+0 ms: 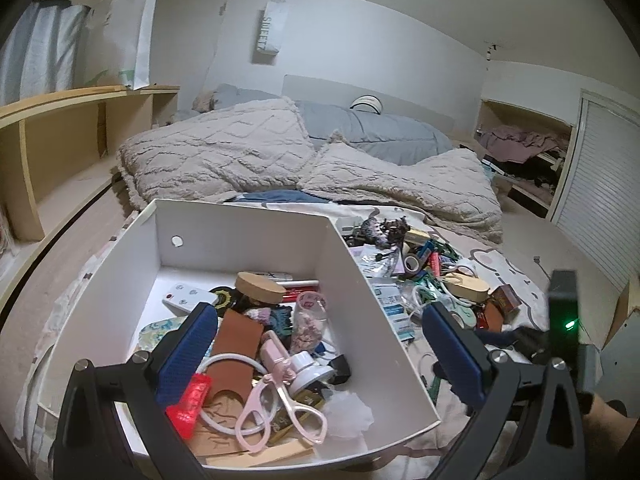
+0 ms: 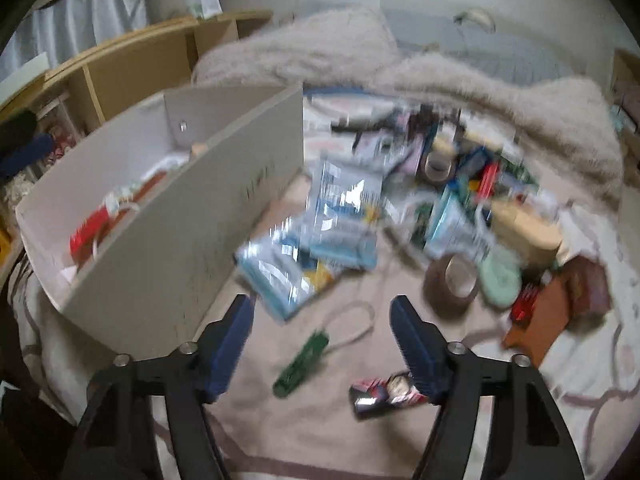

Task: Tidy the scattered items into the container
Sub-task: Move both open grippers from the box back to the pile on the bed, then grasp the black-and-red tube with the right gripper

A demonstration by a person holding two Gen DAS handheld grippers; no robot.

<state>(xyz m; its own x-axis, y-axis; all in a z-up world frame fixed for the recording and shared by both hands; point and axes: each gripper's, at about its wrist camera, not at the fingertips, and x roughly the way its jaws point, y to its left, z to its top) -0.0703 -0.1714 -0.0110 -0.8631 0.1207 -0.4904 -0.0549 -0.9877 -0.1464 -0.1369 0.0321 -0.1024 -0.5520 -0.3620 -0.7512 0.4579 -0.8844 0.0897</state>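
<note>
Hovering with jaws spread and empty, two grippers, left gripper (image 1: 316,344) and right gripper (image 2: 322,336), flank one box (image 1: 360,280)

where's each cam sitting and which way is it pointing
Left wrist: on the left claw, looking down over the white box of tidied items toward the bed; its open blue fingers and the right claw's body at the right edge show.
Right wrist: on the right claw, tilted down at the sheet and a green stick; open fingers, blurred.
Shared: the box and the scattered pile.
</note>
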